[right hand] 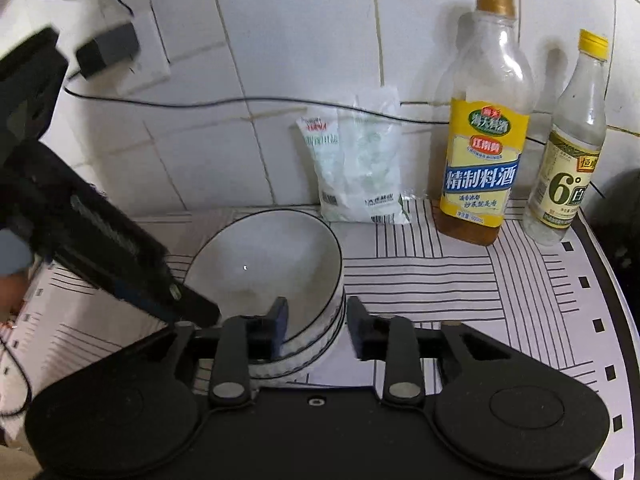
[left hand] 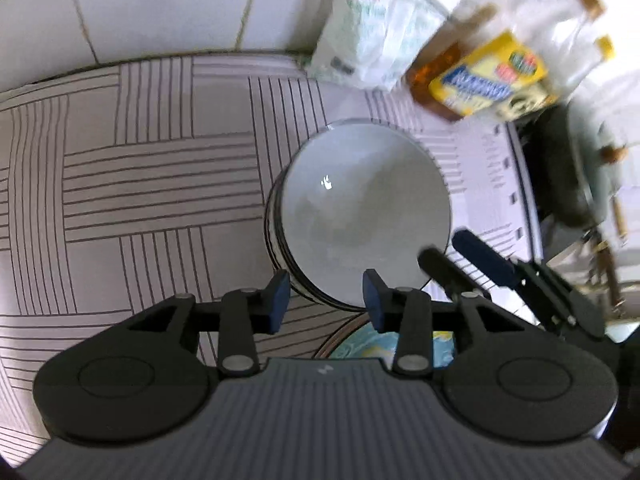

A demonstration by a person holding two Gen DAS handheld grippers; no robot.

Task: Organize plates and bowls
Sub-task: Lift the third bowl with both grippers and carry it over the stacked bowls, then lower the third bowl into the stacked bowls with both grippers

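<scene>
A stack of white bowls with dark rims (left hand: 360, 208) stands on the striped mat; it also shows in the right wrist view (right hand: 272, 264). My left gripper (left hand: 326, 300) is open and empty, hovering above the stack's near rim. My right gripper (right hand: 316, 320) is open, its jaws on either side of the stack's near right rim, left finger (right hand: 278, 318) inside the top bowl, not closed. The right gripper also shows in the left wrist view (left hand: 472, 260) at the stack's right. A plate with a blue and yellow pattern (left hand: 360, 346) lies below the left gripper, mostly hidden.
A cooking wine bottle with a yellow label (right hand: 482, 140), a vinegar bottle (right hand: 568, 152) and a white plastic bag (right hand: 360, 168) stand against the tiled wall. A charger and cable (right hand: 108, 50) hang on the wall. The mat's right edge (right hand: 600, 320) curves past a dark object.
</scene>
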